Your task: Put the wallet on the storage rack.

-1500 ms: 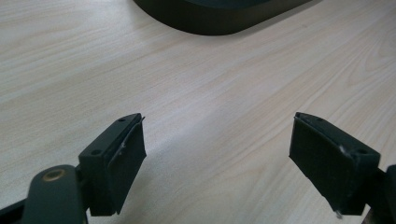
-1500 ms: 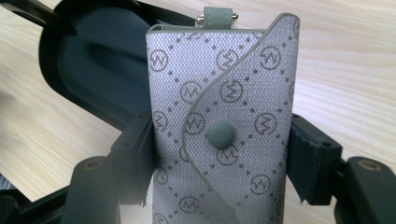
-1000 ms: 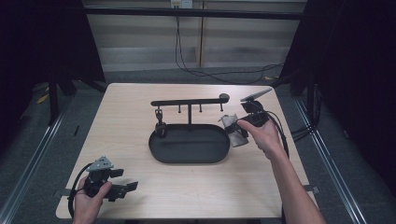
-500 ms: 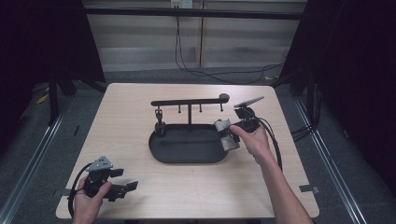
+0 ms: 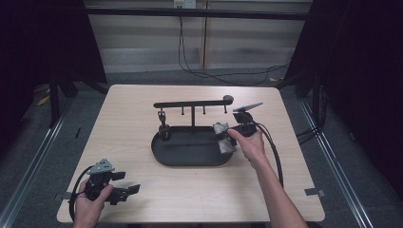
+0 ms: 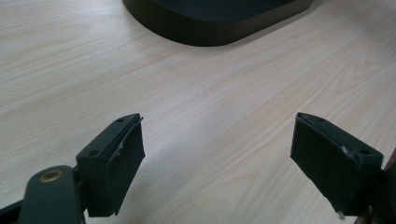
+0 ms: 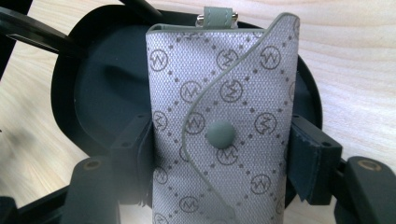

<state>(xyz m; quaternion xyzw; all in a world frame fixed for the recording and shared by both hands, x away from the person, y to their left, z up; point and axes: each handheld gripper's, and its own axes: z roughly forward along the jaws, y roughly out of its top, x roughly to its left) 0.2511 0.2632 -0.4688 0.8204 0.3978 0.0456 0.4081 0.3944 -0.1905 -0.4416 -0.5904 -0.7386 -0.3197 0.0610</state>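
Observation:
A grey patterned key pouch (image 7: 219, 130) with a round snap button is clamped between the two black pads of my right gripper (image 7: 219, 158). In the high view that pouch (image 5: 224, 138) hangs over the right end of the black oval tray (image 5: 190, 159), with my right gripper (image 5: 227, 137) shut on it. A black stand with a hook bar (image 5: 192, 103) rises from the tray's back. A small dark piece (image 5: 164, 127) hangs from its left hook. My left gripper (image 5: 127, 192) rests open near the table's front left corner; its jaws (image 6: 215, 163) stand wide over bare wood.
The light wooden table (image 5: 142, 114) has free room left and in front of the tray. The tray's dark rim (image 6: 210, 32) lies ahead of the left gripper. Cables trail from both grippers, and dark floor and rails surround the table.
My right gripper has come down and left with the pouch, from beside the stand's right end to just over the tray's right end. The left gripper has stayed put.

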